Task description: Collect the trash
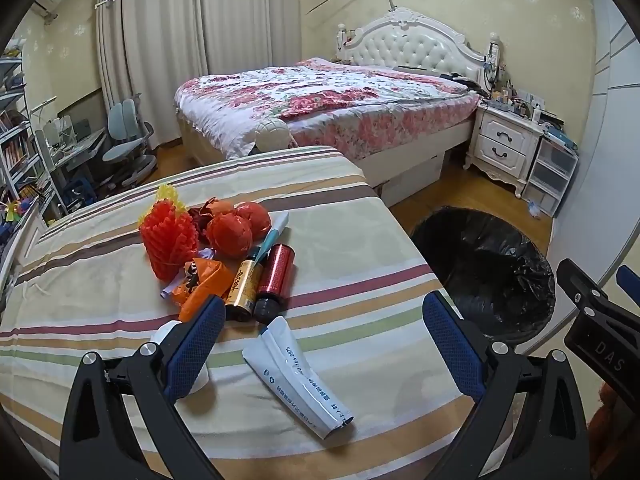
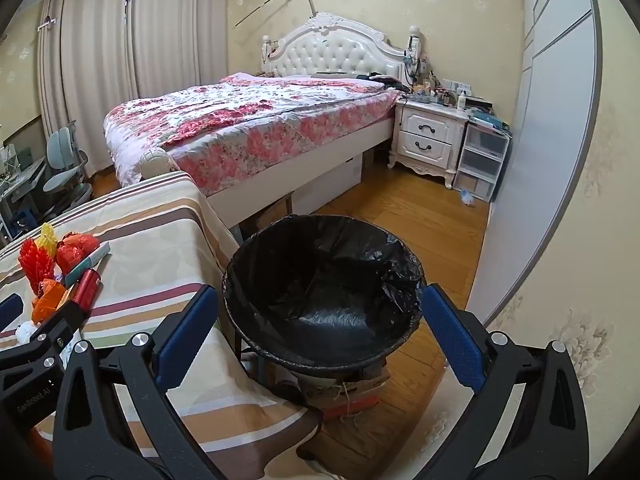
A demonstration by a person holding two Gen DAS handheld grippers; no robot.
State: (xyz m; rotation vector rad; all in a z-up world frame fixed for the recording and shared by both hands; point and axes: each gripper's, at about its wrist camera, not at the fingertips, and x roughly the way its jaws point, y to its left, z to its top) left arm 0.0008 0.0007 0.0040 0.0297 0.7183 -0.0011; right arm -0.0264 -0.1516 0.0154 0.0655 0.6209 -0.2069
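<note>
My left gripper (image 1: 326,344) hangs with its blue-padded fingers (image 1: 196,344) spread wide and nothing between them but air, tilted down over the striped tablecloth (image 1: 100,280); just below its centre in the frame lies a flattened white pouch (image 1: 298,390) with printed text, and a white crumpled scrap (image 1: 166,330) peeks out behind my left finger. A little farther up sit two small bottles side by side, one gold (image 1: 241,290) and one red (image 1: 275,280), touching an orange wrapper (image 1: 202,282). Behind them, centre left, are a red honeycomb paper ornament (image 1: 170,240), two red crumpled balls (image 1: 232,232) and a teal-and-white tube (image 1: 272,234). My right gripper (image 2: 320,344) is also spread wide and holds nothing, hovering over the black-lined trash bin (image 2: 324,280) that fills the middle of its view, standing on the wooden floor (image 2: 420,216) just beside the table edge. Far back, a bed (image 2: 248,124) with a floral quilt and a white nightstand (image 2: 428,136) stand against the wall
</note>
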